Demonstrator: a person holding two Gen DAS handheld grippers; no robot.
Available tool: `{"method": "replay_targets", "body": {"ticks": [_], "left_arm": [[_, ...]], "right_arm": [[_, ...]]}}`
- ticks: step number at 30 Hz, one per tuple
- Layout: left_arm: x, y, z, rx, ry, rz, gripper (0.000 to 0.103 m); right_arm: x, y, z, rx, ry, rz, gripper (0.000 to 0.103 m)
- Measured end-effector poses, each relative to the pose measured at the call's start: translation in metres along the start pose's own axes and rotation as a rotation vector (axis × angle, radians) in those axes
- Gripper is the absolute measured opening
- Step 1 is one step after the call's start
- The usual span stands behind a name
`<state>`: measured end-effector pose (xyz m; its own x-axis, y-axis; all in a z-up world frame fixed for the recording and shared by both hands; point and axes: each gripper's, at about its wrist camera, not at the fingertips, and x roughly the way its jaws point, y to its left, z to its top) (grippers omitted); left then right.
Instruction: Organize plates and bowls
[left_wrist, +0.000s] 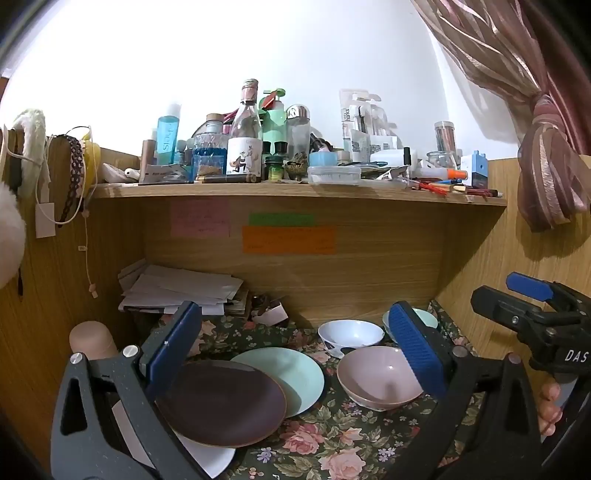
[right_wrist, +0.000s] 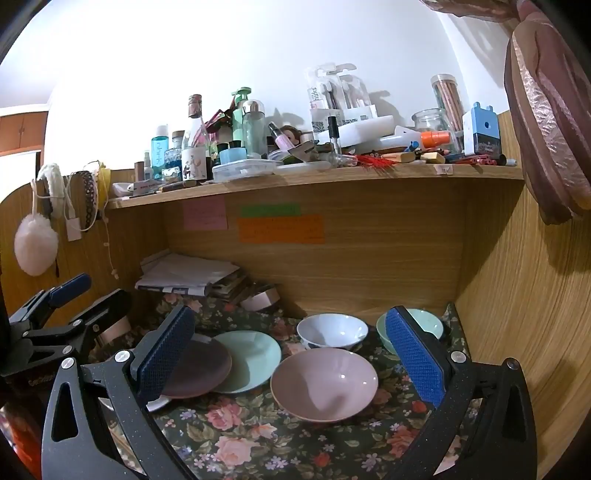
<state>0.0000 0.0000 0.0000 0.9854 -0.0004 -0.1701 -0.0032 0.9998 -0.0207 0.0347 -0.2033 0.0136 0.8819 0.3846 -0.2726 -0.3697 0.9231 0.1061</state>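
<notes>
On the floral cloth (left_wrist: 332, 443) lie a dark brown plate (left_wrist: 221, 402), a mint green plate (left_wrist: 291, 373) partly under it, and a white plate (left_wrist: 210, 456) beneath the brown one. To the right stand a pink bowl (left_wrist: 376, 376), a white bowl (left_wrist: 349, 334) and a mint bowl (left_wrist: 424, 317), half hidden by a finger. My left gripper (left_wrist: 295, 347) is open above the plates, empty. My right gripper (right_wrist: 291, 354) is open above the pink bowl (right_wrist: 325, 384), empty. The right wrist view also shows the brown plate (right_wrist: 201, 369), green plate (right_wrist: 249, 358), white bowl (right_wrist: 332, 330) and mint bowl (right_wrist: 424, 325).
The dishes sit in a wooden desk nook (left_wrist: 351, 273) with side walls close by. A stack of papers (left_wrist: 177, 288) and a small box (left_wrist: 273, 314) lie at the back. A pink cup (left_wrist: 92, 339) stands at left. A cluttered shelf (left_wrist: 295, 190) hangs overhead.
</notes>
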Motion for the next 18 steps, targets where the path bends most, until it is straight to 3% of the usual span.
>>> {"method": "replay_targets", "body": {"ticks": [18], "left_arm": [[0.0003, -0.0004, 0.0005, 0.000, 0.000, 0.003, 0.103]], "right_arm": [[-0.0010, -0.0002, 0.0015, 0.003, -0.001, 0.004, 0.103]]}}
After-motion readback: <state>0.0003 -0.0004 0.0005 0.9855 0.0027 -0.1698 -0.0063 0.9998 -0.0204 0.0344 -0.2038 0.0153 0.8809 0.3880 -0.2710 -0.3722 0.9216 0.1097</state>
